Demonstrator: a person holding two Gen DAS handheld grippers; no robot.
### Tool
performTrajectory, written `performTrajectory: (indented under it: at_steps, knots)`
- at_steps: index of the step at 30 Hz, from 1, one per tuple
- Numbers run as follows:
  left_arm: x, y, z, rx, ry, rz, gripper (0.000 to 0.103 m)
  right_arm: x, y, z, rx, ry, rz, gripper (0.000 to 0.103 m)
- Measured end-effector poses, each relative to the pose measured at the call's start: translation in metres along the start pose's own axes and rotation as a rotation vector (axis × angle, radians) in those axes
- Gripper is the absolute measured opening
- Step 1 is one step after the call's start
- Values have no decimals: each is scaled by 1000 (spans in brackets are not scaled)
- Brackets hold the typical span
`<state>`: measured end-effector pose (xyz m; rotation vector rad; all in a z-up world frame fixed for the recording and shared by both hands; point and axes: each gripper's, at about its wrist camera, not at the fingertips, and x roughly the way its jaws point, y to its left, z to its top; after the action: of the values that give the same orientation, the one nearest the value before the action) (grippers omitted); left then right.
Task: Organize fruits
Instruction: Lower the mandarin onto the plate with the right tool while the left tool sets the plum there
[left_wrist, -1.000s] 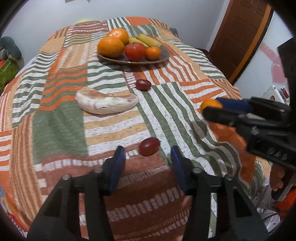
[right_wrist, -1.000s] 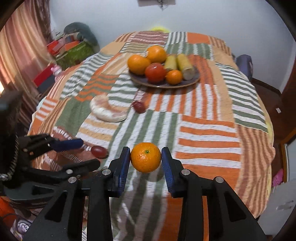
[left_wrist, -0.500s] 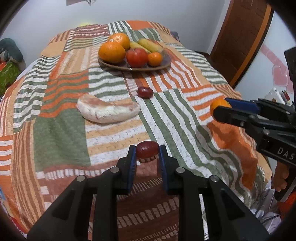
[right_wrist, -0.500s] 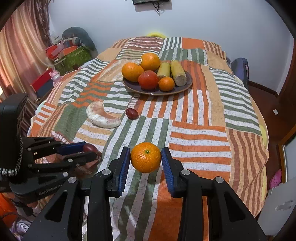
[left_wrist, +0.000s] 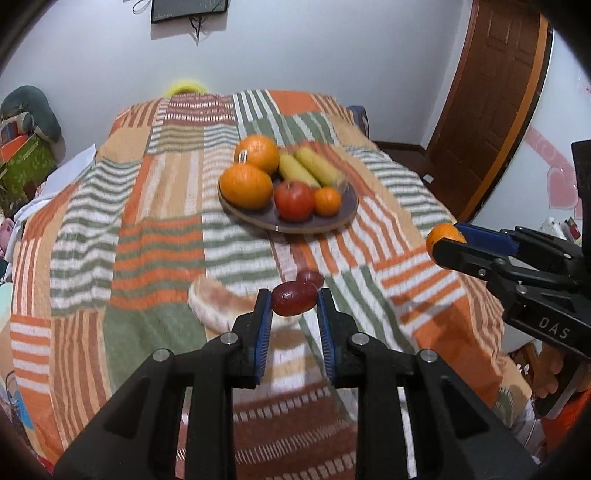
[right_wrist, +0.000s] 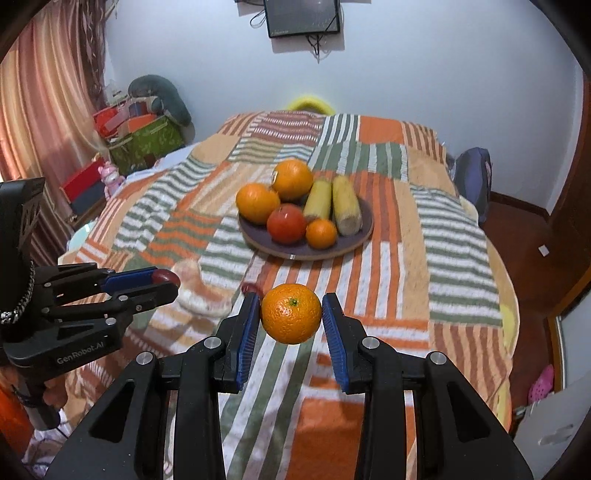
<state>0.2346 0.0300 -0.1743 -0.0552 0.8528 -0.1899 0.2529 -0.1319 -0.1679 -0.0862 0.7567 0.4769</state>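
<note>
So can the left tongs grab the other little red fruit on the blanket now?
Probably not yet: the left tongs are already shut on a red fruit, so the other red fruit must wait.

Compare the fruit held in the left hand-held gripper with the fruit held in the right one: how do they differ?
The small dark red oval fruit in the left hand-held gripper is smooth and glossy; the round orange mandarin in the right hand-held gripper has dimpled peel. The red fruit is elongated and smaller than the mandarin. The jaws stand narrower on the red fruit. Both are clamped and lifted off the striped patchwork blanket.
</note>
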Motion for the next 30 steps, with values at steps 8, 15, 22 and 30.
performTrajectory:
  at_steps: [8, 15, 22, 30]
  knots:
    - [9, 4, 26, -4, -35, -7, 24, 11, -12, 20, 15, -29, -6, 32]
    - [32, 14, 45, -13, -44, -1, 24, 28, -21, 36, 27, -40, 0, 32]
    - [60, 24, 57, -31, -28, -10, 24, 53, -27, 45, 39, -31, 13, 32]
    - [84, 27, 69, 3, -22, 12, 24, 88, -21, 46, 11, 20, 37, 32]
